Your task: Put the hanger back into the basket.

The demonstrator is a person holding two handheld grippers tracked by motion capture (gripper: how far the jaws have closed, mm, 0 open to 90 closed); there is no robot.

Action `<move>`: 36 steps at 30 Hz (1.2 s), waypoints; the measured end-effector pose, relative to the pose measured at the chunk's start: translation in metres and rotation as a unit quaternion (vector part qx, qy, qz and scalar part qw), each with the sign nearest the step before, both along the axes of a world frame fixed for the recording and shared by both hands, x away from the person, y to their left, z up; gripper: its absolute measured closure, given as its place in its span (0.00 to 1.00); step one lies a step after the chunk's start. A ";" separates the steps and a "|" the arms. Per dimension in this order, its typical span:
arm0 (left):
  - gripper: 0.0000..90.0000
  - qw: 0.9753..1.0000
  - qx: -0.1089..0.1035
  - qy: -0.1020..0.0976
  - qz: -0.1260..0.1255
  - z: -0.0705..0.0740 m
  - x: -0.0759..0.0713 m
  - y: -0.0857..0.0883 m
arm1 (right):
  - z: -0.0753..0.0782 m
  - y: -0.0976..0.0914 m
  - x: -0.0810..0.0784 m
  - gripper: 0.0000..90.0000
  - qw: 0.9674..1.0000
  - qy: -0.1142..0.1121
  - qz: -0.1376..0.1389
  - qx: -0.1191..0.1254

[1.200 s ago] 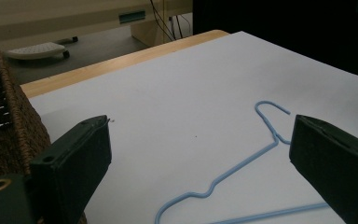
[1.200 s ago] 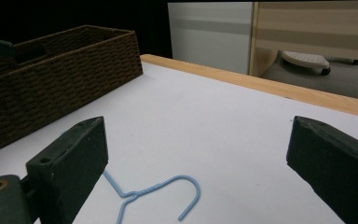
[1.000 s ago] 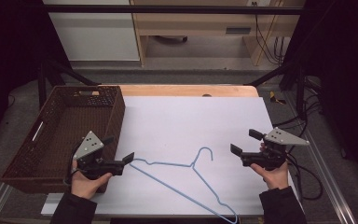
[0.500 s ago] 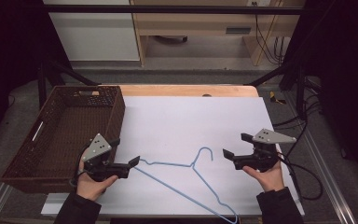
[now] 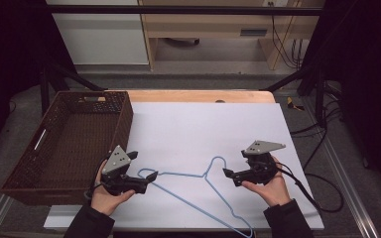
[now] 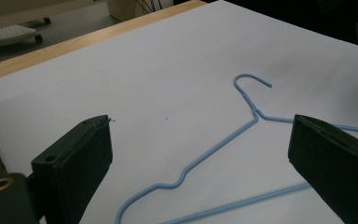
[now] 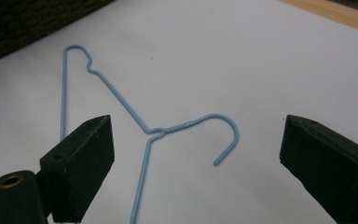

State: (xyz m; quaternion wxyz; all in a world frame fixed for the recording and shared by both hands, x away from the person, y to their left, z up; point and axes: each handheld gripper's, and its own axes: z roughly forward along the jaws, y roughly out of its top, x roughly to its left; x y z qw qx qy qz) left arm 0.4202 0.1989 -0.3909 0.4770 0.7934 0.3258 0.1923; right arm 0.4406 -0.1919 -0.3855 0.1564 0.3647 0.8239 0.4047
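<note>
Grippers have both closed in on the hanger [image 5: 198,191] since a second ago: we see the left gripper [image 5: 145,174] slide from the table's left edge toward the hanger's left shoulder, and the right gripper [image 5: 228,174] come in from the right edge toward the hook. Hanger itself hasn't moved; it lies flat on the white sheet [image 5: 203,129] near the table's front edge, hook pointing toward the back. Left gripper is wide open, nothing held, jaws straddling the shoulder bend [image 6: 177,179] without touching. Right gripper is also wide open and empty, jaws framing the hook and twisted neck [image 7: 177,127]. Basket [image 5: 64,144] sits empty at the left edge. We judge this as approach nearly done, grasp of hanger not yet made.
</note>
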 end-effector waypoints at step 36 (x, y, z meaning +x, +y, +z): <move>0.07 1.000 0.020 0.015 -0.014 -0.010 0.002 -0.012 | -0.046 0.075 0.020 0.38 0.966 0.153 0.055 -0.199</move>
